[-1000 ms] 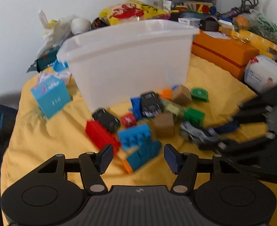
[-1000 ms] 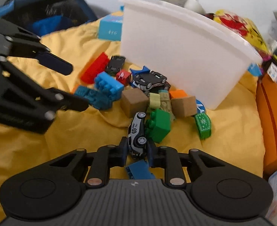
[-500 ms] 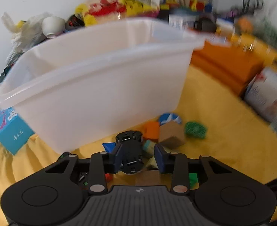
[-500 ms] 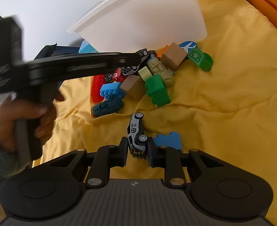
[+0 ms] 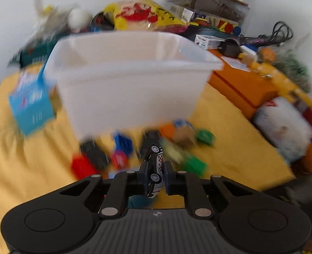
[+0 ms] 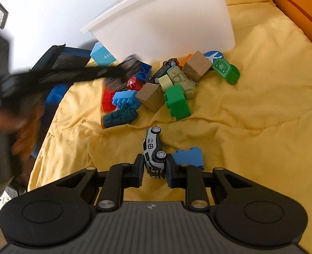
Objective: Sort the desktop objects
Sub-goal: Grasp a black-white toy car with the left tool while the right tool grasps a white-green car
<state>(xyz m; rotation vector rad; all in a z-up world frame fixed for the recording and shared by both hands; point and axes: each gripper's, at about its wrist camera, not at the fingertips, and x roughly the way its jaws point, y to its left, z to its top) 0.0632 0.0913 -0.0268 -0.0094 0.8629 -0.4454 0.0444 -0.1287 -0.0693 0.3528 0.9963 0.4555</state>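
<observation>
My left gripper (image 5: 154, 176) is shut on a black and white toy car (image 5: 155, 170) and holds it above the toy pile, in front of the white plastic bin (image 5: 132, 84). It also shows blurred in the right wrist view (image 6: 71, 74). My right gripper (image 6: 155, 169) is shut on a silver toy car numbered 69 (image 6: 153, 151) above the yellow cloth (image 6: 251, 105). A pile of bricks, wooden cubes (image 6: 197, 65) and toy cars lies by the bin (image 6: 166, 19), with a green brick (image 6: 177, 102) at its near edge.
A blue brick (image 6: 188, 157) lies just right of my right gripper. An orange box (image 5: 240, 86) stands right of the bin, a light blue box (image 5: 32, 103) to its left. Clutter and a yellow bag (image 5: 143, 15) sit behind.
My left gripper closed on the black and white car and lifted it, pulling back from the bin. My right gripper keeps the silver car and has risen above the cloth.
</observation>
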